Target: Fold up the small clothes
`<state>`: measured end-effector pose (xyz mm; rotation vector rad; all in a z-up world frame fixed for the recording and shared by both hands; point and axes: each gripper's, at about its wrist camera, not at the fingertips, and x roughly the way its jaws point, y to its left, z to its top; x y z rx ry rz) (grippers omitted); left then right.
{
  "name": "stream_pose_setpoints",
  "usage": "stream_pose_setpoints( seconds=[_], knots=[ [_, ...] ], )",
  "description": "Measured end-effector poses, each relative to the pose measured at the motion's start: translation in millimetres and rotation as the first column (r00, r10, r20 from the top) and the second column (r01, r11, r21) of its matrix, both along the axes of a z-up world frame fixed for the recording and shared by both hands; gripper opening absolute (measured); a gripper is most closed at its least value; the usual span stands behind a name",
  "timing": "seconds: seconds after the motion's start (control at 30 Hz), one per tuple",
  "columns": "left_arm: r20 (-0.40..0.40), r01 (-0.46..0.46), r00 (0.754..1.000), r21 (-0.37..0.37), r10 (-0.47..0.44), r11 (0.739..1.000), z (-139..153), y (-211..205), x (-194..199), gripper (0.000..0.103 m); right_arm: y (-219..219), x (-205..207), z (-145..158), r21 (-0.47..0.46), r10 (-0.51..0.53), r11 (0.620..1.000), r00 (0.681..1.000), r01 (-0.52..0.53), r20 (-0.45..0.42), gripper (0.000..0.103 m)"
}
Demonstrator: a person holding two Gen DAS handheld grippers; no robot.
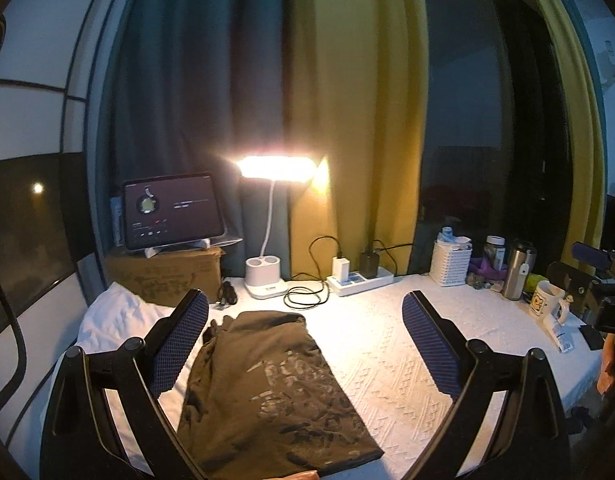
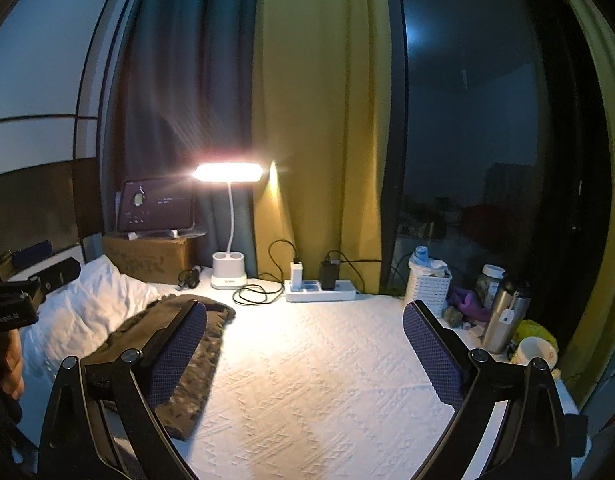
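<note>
The dark shirt is lying folded on the white surface. Both the left hand-held gripper and right hand-held gripper are standing wide apart, holding nothing. Bumping it could be undoing the fold.

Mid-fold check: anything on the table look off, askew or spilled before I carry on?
Nothing spilled or damaged. The dark garment lies folded but skewed, its far corner bunched by the white cloth. A loose black cable coils on the table near its far edge. Both grippers, left and right, are open and empty.
</note>
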<state>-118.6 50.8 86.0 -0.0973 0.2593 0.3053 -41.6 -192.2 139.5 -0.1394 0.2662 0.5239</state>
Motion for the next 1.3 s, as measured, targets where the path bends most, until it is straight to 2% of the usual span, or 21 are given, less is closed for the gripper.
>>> stream_pose_setpoints(
  seconds=[0.2,0.57,1.3],
  knots=[
    [-0.002,-0.032,0.999,-0.018,0.032,0.999,-5,12,-3,0.097,12,6,-8,-0.027,0.009,1.000,1.000,-0.010,-0.024,0.099],
    [-0.030,-0.029,0.999,-0.046,0.028,0.999,-15,18,1,0.097,20,15,-20,-0.062,0.000,0.998,0.998,-0.004,-0.057,0.099],
    [-0.046,-0.012,0.999,-0.047,0.010,0.999,-19,17,6,0.098,18,19,-23,-0.060,-0.003,0.998,0.998,0.000,-0.064,0.099]
  ],
)
